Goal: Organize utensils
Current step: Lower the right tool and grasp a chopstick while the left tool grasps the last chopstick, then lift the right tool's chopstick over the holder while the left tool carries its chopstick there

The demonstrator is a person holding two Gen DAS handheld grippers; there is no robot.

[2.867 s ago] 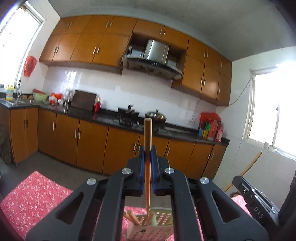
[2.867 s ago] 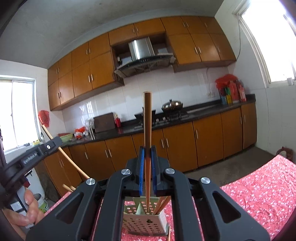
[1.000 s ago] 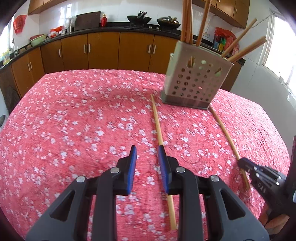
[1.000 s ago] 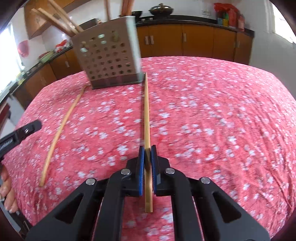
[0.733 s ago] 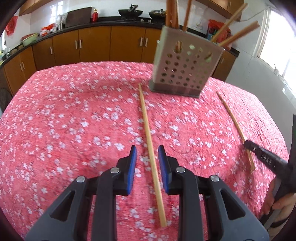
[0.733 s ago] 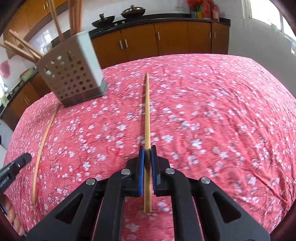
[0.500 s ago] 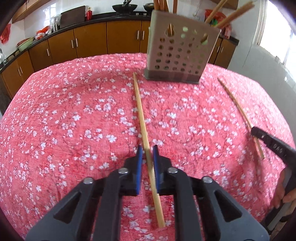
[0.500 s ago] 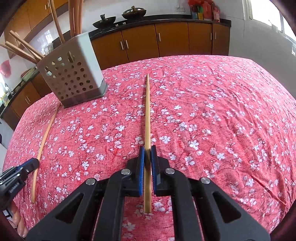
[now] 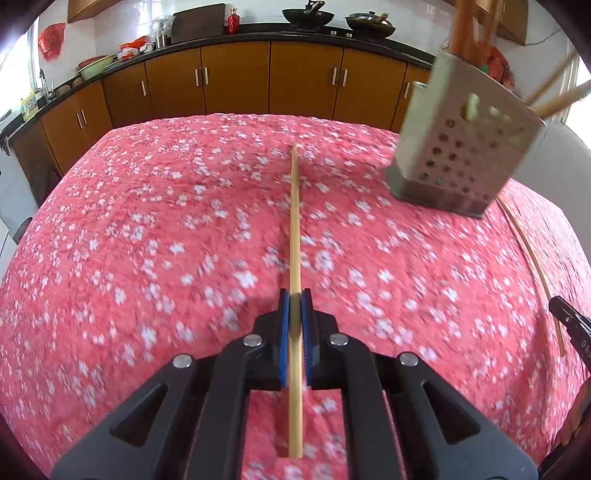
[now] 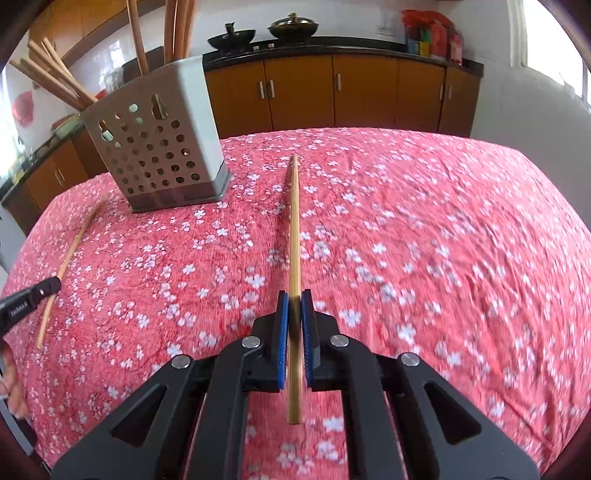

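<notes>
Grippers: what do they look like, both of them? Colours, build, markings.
Both match: the left gripper and right gripper are matte black linkage frames with triangular cut-outs, silver round pivot bolts, and blue pads lining the fingers. White lettering on the side, unreadable. No cables visible.

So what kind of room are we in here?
Most likely a home kitchen: wooden base cabinets under a dark countertop, a wok and a lidded pot on the stove, and a table with a red floral tablecloth.
</notes>
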